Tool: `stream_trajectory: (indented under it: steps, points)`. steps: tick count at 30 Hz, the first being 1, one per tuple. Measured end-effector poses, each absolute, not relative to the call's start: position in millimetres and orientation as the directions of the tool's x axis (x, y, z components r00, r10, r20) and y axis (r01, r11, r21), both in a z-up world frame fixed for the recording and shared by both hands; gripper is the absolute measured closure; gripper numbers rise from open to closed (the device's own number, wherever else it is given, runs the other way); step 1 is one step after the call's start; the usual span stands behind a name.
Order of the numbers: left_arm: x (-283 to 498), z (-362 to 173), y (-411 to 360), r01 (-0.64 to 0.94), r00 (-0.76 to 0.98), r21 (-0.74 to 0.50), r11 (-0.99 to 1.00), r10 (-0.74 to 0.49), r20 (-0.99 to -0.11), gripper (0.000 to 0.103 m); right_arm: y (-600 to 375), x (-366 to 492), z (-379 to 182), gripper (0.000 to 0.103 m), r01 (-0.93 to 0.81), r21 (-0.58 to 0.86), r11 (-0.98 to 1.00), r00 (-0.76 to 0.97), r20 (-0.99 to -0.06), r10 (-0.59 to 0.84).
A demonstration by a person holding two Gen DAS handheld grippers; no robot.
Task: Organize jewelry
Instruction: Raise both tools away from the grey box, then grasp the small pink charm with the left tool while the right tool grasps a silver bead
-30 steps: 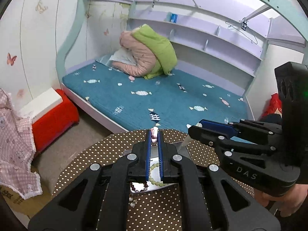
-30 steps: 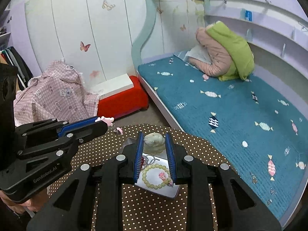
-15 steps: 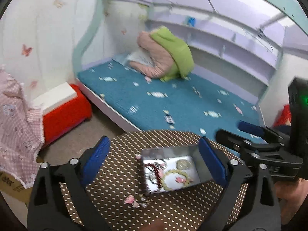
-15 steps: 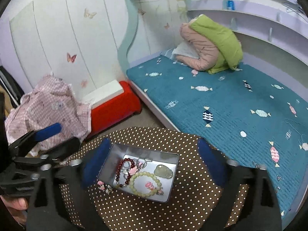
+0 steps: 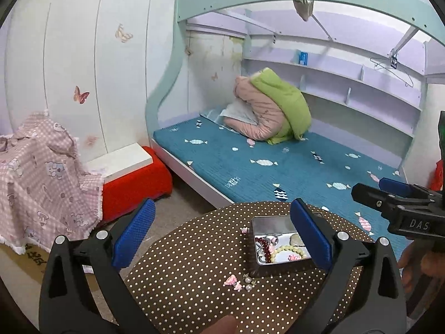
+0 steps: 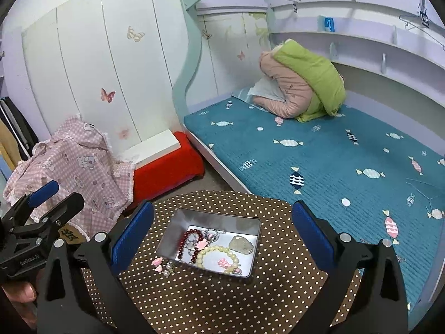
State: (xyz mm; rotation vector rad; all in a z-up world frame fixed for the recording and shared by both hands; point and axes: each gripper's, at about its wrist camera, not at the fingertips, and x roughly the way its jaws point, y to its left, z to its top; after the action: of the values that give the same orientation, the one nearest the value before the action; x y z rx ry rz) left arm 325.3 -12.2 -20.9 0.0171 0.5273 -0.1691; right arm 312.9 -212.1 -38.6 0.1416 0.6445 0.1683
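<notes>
A silver metal tin point(image 6: 178, 229) stands on a round brown polka-dot table point(image 6: 222, 300). In it lie a dark red bead bracelet point(image 6: 185, 243), a pale green bead bracelet point(image 6: 214, 250) and a pale stone pendant point(image 6: 241, 245). The tin also shows in the left wrist view point(image 5: 271, 222). Small pink charms with pearls point(image 5: 236, 281) lie on the table beside the tin, and show in the right wrist view point(image 6: 161, 265). My left gripper point(image 5: 221, 229) is open and empty above the table. My right gripper point(image 6: 222, 229) is open and empty above the tin.
A bed with a teal cover point(image 6: 319, 153) lies behind the table, with a pink and green quilt point(image 6: 303, 83) on it. A red box with a white lid point(image 6: 167, 164) and a pink checked cloth point(image 6: 78, 172) sit at the left.
Both grippers have opened from shut and pulled back and up from the tin. A pink charm piece now lies on the table beside the tin.
</notes>
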Motion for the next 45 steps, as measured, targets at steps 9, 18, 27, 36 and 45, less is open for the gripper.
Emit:
stream_trajectory:
  steps: [9,18,27,36,45]
  points:
    - [292.6,-18.0,4.0,0.127,0.873,-0.034,0.991,-0.128,-0.47,0.005,-197.6,277.8,-31.6,0.007,-0.131,0.157,0.979,0.815,-0.545,0.197]
    - [270.1,-39.1,21.9,0.085,0.864,-0.029,0.996,-0.088,-0.496,0.005,-189.9,244.4,-38.9,0.007,-0.117,0.113,0.987,0.834,-0.528,0.16]
    - [254.4,-82.9,30.5,0.071,0.816,-0.035,0.997,-0.078,-0.572,0.005,-170.5,232.6,-95.0,0.007,-0.12,0.093,0.988,0.766,-0.624,0.152]
    - [249.0,-115.8,34.2,0.069,0.779,-0.046,0.997,-0.083,-0.621,0.005,-152.6,241.4,-137.2,0.007,-0.133,0.126,0.983,0.698,-0.692,0.183]
    - [260.6,-134.2,40.9,0.047,0.762,-0.045,0.998,-0.064,-0.645,0.005,-134.9,273.5,-168.1,0.007,-0.166,0.123,0.978,0.645,-0.737,0.203]
